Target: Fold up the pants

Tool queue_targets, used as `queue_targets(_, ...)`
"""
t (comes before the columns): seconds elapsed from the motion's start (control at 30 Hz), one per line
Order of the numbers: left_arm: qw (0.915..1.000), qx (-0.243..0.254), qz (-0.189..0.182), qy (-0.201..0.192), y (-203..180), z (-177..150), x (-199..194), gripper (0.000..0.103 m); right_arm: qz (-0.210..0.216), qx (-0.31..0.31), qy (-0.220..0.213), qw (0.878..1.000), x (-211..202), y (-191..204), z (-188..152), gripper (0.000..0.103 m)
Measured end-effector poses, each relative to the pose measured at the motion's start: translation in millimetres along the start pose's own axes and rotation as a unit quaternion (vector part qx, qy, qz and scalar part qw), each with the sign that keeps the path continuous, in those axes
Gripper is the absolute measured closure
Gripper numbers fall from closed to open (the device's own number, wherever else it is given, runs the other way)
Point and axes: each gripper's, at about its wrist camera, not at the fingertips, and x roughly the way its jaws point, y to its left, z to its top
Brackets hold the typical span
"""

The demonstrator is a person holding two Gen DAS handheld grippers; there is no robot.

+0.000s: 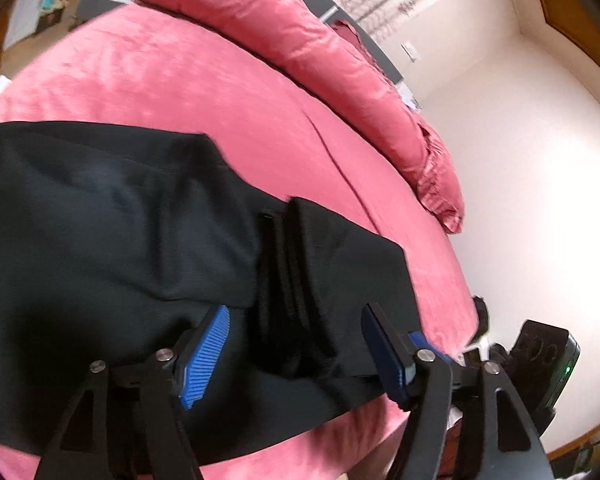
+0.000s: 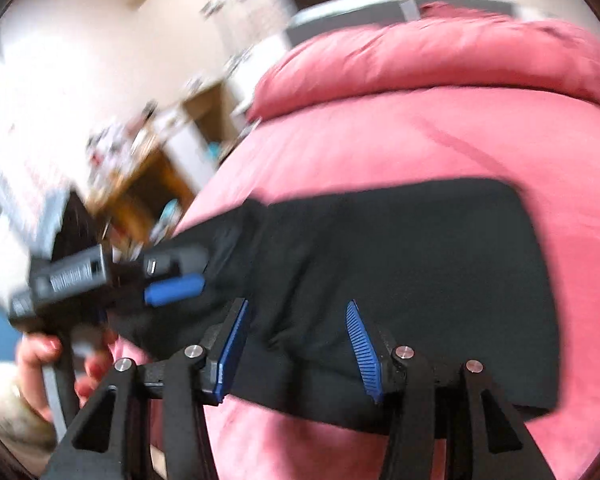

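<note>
One pair of black pants (image 1: 112,216) lay spread on the pink bed (image 1: 148,76), judged soft, light and limp, best taken at the bunched near edge, where the layers would lift together. Both tongs stood wide open over that edge, the left tongs (image 1: 296,348) and right tongs (image 2: 298,350) gripping nothing; whether either touched the cloth could not be told.
</note>
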Motion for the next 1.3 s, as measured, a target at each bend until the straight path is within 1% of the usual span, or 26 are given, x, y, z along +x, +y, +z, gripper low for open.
queue_targets(0.07,0.9998,-0.007,0.001,0.016,-2.3,3.4,13.6,0.032,-0.035,0.044,-0.034,0.998,-23.1,-25.5,3.6,0.052)
queue_targets(0.1,0.9995,-0.011,0.001,0.029,-2.8,4.7,23.3,0.032,-0.048,0.060,-0.044,0.996,-30.2,-34.3,4.7,0.052)
queue_targets(0.13,0.9992,-0.013,0.005,0.038,-3.1,5.6,30.5,0.032,-0.073,0.084,-0.051,0.992,-37.1,-45.4,7.3,0.052)
queue_targets(0.17,0.9989,-0.014,0.006,0.043,-3.1,5.7,35.1,0.034,-0.093,0.103,-0.050,0.989,-42.4,-56.3,7.7,0.052)
queue_targets(0.2,0.9986,-0.018,0.007,0.050,-3.2,5.5,41.2,0.035,-0.116,0.122,-0.035,0.985,-44.5,-68.9,8.0,0.052)
queue_targets(0.27,0.9976,-0.031,-0.006,0.062,-3.6,5.4,50.0,0.052,-0.144,0.141,0.000,0.980,-45.1,-84.4,4.4,0.052)
queue_targets(0.3,0.9972,-0.033,-0.011,0.067,-5.3,5.1,53.5,0.070,-0.150,0.151,0.015,0.977,-46.0,-91.9,-0.7,0.052)
queue_targets(0.33,0.9972,-0.030,-0.003,0.068,-6.9,4.8,55.7,0.082,-0.150,0.160,0.029,0.975,-43.9,-95.9,-5.6,0.051)
queue_targets(0.37,0.9975,-0.022,0.003,0.068,-10.0,4.7,56.4,0.083,-0.149,0.168,0.044,0.974,-42.2,-98.6,-10.8,0.050)
queue_targets(0.47,0.9980,-0.014,-0.012,0.060,-14.0,5.7,52.4,0.086,-0.132,0.180,0.079,0.972,-32.8,-102.8,-23.7,0.050)
queue_targets(0.53,0.9983,-0.016,-0.024,0.051,-16.5,7.8,46.3,0.088,-0.141,0.163,0.118,0.969,-12.1,-97.7,-29.9,0.052)
queue_targets(0.57,0.9985,-0.016,-0.026,0.047,-17.7,8.8,42.6,0.088,-0.147,0.157,0.125,0.969,-6.2,-97.0,-32.8,0.052)
queue_targets(0.63,0.9984,-0.014,-0.039,0.038,-21.9,9.4,32.8,0.089,-0.162,0.155,0.118,0.968,-1.3,-99.9,-31.9,0.053)
queue_targets(0.67,0.9982,-0.016,-0.046,0.034,-23.3,9.6,27.7,0.090,-0.174,0.154,0.118,0.966,2.6,-101.0,-32.1,0.056)
queue_targets(0.7,0.9981,-0.019,-0.050,0.030,-25.2,11.0,24.3,0.090,-0.191,0.150,0.130,0.961,7.2,-103.9,-31.6,0.061)
queue_targets(0.77,0.9975,-0.029,-0.064,0.010,-25.6,10.1,9.4,0.091,-0.196,0.155,0.130,0.960,7.0,-105.0,-32.9,0.064)
queue_targets(0.83,0.9971,-0.031,-0.069,-0.006,-25.2,5.9,-5.4,0.091,-0.207,0.141,0.126,0.960,6.9,-98.9,-29.2,0.070)
queue_targets(0.87,0.9971,-0.031,-0.069,-0.009,-24.9,3.4,-9.5,0.091,-0.211,0.137,0.127,0.960,7.3,-97.1,-28.6,0.070)
queue_targets(1.0,0.9992,-0.020,-0.034,0.002,-15.2,-14.0,-8.2,0.091,-0.212,0.144,0.136,0.957,12.6,-98.7,-30.2,0.070)
queue_targets(1.07,0.9994,-0.024,-0.004,0.023,-1.6,-21.5,4.7,0.091,-0.208,0.152,0.139,0.956,10.6,-104.2,-31.6,0.070)
queue_targets(1.13,0.9988,-0.007,0.031,0.038,9.3,-26.7,20.1,0.091,-0.196,0.157,0.140,0.958,6.2,-106.6,-32.7,0.067)
queue_targets(1.17,0.9986,-0.003,0.033,0.042,10.8,-27.5,24.2,0.091,-0.189,0.155,0.139,0.960,1.8,-105.8,-32.5,0.066)
queue_targets(1.27,0.9992,-0.008,0.020,0.035,14.5,-27.4,25.0,0.090,-0.182,0.135,0.134,0.965,-17.0,-99.7,-30.2,0.066)
queue_targets(1.3,0.9992,-0.008,0.020,0.033,14.8,-27.4,23.9,0.090,-0.183,0.124,0.129,0.967,-27.4,-94.5,-22.0,0.066)
